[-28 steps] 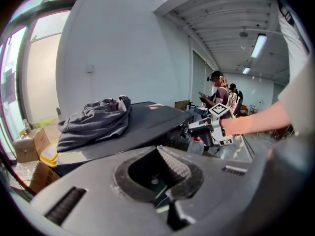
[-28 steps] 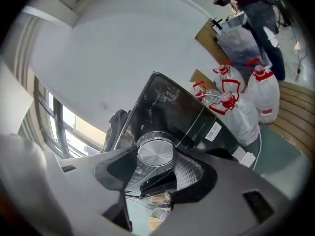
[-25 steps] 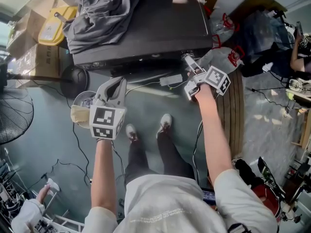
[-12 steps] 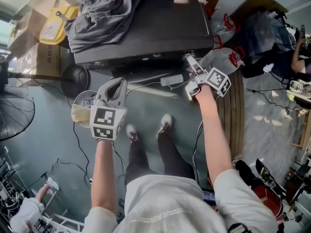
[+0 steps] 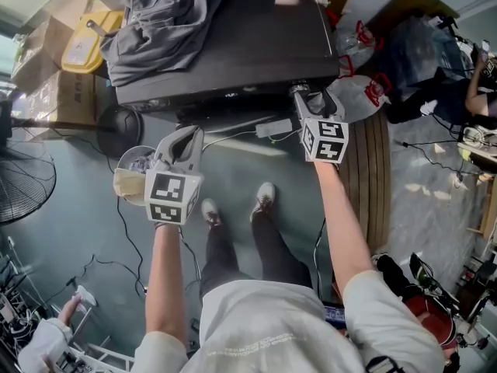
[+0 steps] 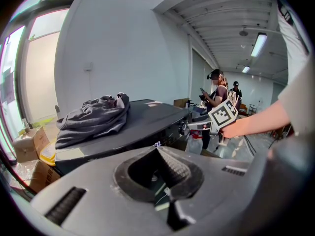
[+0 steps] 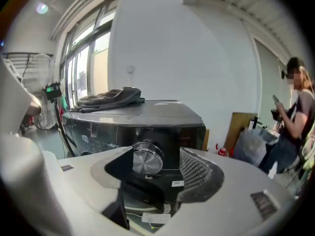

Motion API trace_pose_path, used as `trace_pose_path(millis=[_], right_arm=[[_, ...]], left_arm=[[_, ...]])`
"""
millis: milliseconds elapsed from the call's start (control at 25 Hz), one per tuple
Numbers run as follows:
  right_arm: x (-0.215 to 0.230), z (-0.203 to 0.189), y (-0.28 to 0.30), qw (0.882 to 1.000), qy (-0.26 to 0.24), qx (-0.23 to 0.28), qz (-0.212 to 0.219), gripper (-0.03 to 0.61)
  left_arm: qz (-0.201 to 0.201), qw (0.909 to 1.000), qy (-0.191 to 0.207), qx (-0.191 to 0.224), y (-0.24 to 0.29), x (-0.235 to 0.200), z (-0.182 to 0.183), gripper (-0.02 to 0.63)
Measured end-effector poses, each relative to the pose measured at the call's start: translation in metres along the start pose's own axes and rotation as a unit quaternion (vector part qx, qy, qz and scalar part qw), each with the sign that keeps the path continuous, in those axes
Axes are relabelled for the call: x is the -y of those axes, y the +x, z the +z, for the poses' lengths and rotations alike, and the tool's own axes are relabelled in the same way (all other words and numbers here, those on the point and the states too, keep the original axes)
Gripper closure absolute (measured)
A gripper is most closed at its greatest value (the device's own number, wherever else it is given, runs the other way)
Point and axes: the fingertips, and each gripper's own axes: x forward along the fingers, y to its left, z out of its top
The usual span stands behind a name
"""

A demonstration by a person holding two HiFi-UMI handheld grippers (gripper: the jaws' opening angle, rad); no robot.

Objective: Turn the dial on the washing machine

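The dark washing machine [image 5: 233, 45] stands ahead of me with a grey garment [image 5: 155, 14] heaped on its lid. Its silver dial [image 7: 146, 160] sits on the front panel, at the panel's right end in the head view. My right gripper [image 5: 301, 93] is at the dial. In the right gripper view the dial lies between the jaws of this gripper [image 7: 156, 154], which are opening, and a gap shows beside the ribbed pad [image 7: 197, 171]. My left gripper [image 5: 189, 130] hangs lower left, away from the machine, tips together on nothing [image 6: 157, 151].
A yellow container [image 5: 85, 41] and cardboard boxes [image 5: 46, 61] stand left of the machine, a fan [image 5: 19, 185] further left. A clear tub [image 5: 132, 173] is on the floor by my left gripper. Plastic bags [image 5: 357, 92] and a wooden board [image 5: 373, 177] lie right. A person [image 7: 295, 117] stands far right.
My right gripper has rolled at the dial, its marker cube going from tilted to squarely facing me, and its jaws have spread. The left gripper has stayed put.
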Motion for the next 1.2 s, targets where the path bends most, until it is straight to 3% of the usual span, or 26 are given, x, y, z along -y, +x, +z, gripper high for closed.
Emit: trace_pose_path(millis=[280, 440, 560, 720, 920, 1200], right_arm=[[-0.026, -0.014, 0.007, 0.996, -0.081, -0.028, 0.017, 0.29], [-0.031, -0.015, 0.01, 0.988, -0.147, -0.037, -0.007, 0.29], [-0.029, -0.016, 0.015, 0.985, -0.165, -0.046, -0.02, 0.29], [-0.024, -0.013, 0.018, 0.989, -0.138, -0.046, -0.028, 0.291], [-0.022, -0.014, 0.02, 0.996, -0.069, -0.046, -0.017, 0.293], [-0.018, -0.015, 0.021, 0.998, 0.038, -0.048, 0.01, 0.295]], left_arm=[[0.001, 1.0, 0.001, -0.004, 0.0, 0.001, -0.003, 0.598], [0.003, 1.0, -0.001, -0.007, -0.001, -0.001, -0.006, 0.598], [0.004, 1.0, -0.002, -0.009, -0.002, -0.001, -0.009, 0.598], [0.006, 0.9999, -0.004, -0.012, -0.003, -0.003, -0.013, 0.598], [0.007, 0.9999, -0.006, -0.011, -0.003, -0.004, -0.014, 0.598], [0.006, 0.9999, -0.008, -0.012, -0.002, -0.005, -0.014, 0.598]])
